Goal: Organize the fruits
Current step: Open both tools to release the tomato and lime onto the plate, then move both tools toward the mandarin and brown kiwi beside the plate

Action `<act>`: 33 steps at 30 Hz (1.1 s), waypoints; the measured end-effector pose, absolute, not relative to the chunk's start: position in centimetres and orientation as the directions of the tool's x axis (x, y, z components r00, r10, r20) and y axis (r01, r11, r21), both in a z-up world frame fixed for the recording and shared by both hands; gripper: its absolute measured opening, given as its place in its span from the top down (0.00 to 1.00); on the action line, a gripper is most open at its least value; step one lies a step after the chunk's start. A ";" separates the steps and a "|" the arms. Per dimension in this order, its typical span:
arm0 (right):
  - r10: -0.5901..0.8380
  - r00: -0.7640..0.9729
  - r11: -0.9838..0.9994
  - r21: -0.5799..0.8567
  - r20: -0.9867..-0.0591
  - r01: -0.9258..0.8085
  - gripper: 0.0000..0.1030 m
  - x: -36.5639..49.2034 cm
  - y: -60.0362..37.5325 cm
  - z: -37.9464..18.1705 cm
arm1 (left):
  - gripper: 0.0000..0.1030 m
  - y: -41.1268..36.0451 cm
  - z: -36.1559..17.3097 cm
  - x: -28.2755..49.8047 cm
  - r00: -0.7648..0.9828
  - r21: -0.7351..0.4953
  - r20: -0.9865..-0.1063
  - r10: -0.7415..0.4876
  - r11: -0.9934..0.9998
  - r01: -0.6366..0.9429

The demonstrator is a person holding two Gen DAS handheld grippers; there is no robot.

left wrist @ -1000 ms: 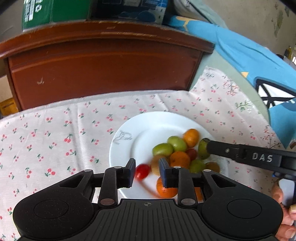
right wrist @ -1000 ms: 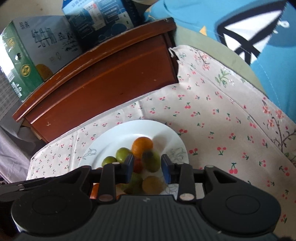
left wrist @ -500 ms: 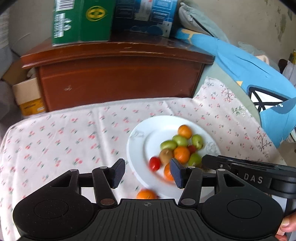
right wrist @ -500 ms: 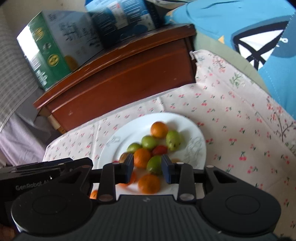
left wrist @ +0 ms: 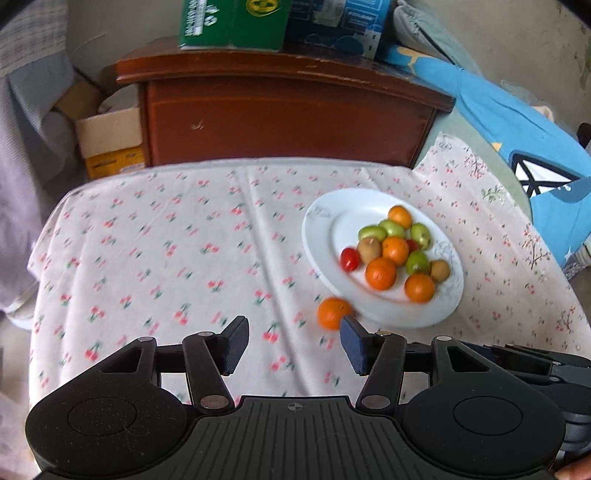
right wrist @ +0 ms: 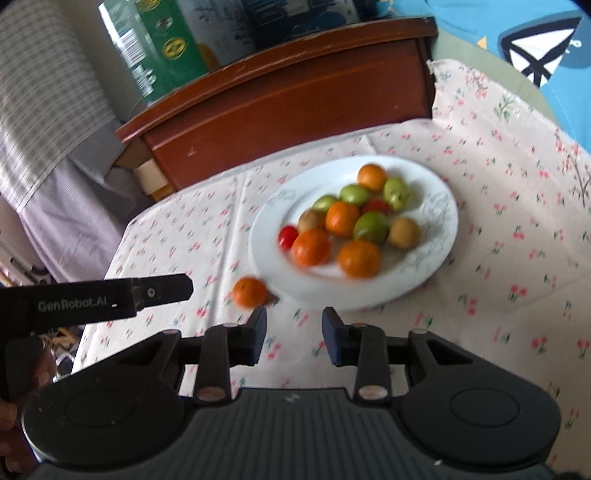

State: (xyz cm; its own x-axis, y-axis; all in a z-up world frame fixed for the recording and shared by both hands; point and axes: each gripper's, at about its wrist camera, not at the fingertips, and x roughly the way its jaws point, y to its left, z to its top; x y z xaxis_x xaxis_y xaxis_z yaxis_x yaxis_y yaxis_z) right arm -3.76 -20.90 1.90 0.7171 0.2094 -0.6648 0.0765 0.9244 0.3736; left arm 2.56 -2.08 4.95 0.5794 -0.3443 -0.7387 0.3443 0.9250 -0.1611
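On the cherry-print cloth, both empty grippers gape; only the right view shows the left gripper sideways.

The heaped orange, green and red fruits on the round white plate are smeared by motion blur. A small red fruit is mostly hidden behind them. The green printed carton is cut off by the top edge.

White plate; orange, green, red fruits; cherry-print pinkish tablecloth; black grippers.
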 end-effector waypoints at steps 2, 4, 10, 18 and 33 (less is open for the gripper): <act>0.219 0.709 0.926 0.371 -0.671 0.066 0.66 -4.3 -20.3 1.7 | 0.48 -1.5 4.9 2.1 0.576 -0.168 -0.743 -0.341 0.928 0.333; 0.225 0.702 0.928 0.368 -0.676 0.056 0.66 -4.8 -19.8 1.4 | 0.48 -1.1 4.9 1.4 0.578 -0.166 -0.743 -0.337 0.930 0.329; 0.243 0.680 0.930 0.365 -0.692 0.040 0.66 -6.4 -18.6 0.8 | 0.48 0.4 4.4 -0.4 0.576 -0.156 -0.755 -0.315 0.938 0.309; 0.271 0.661 0.933 0.360 -0.699 -0.001 0.66 -7.7 -16.8 0.7 | 0.48 3.7 3.4 -3.0 0.570 -0.165 -0.782 -0.251 0.966 0.200; 0.285 0.662 0.930 0.368 -0.694 -0.014 0.66 -8.3 -16.2 1.0 | 0.48 7.1 2.8 -6.9 0.587 -0.168 -0.780 -0.216 0.976 0.137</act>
State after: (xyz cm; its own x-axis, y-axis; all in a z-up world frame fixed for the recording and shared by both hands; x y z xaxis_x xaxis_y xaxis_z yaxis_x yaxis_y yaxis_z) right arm -8.29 -16.20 0.99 0.6616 0.2846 -0.6938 -0.0135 0.9296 0.3684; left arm -6.88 7.06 2.82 0.5871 -0.2164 -0.7801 0.1370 0.9763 -0.1678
